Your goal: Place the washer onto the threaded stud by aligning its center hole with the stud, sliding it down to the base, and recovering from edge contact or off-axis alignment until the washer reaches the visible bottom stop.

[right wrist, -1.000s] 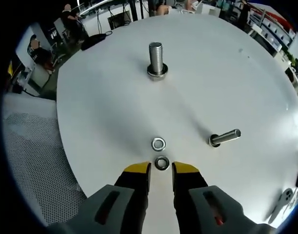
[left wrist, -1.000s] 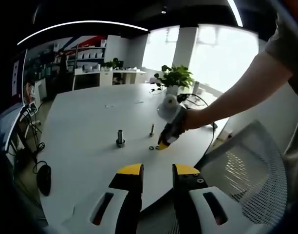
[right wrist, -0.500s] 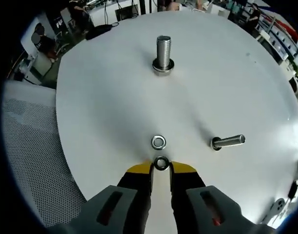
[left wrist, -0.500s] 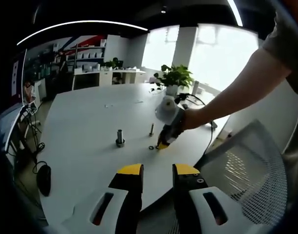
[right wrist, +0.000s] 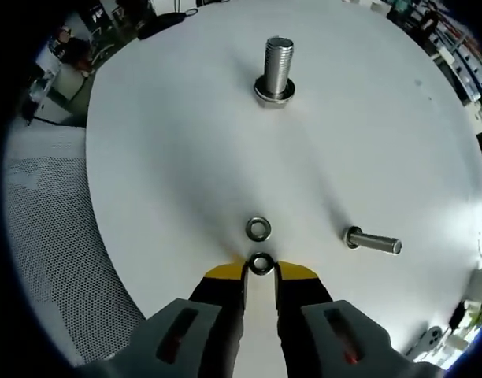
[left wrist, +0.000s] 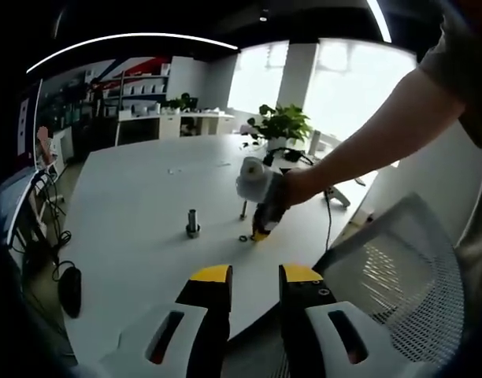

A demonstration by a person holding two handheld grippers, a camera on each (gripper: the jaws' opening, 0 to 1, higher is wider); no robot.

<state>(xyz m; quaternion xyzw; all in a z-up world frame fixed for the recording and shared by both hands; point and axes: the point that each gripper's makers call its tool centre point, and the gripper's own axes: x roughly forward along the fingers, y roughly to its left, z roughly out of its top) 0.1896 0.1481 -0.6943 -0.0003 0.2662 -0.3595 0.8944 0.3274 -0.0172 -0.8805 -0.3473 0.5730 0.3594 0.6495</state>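
Right gripper (right wrist: 261, 272): jaws pinching washer (right wrist: 261, 263) on table (right wrist: 170, 157)
Left gripper (left wrist: 253, 277): released, hovering off the table edge
Threaded stud (right wrist: 276, 71): upright, far from washer

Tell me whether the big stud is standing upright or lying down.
Upright. In the right gripper view the stud stands on its hex base, threads pointing up off the table, while a smaller bolt lies flat.
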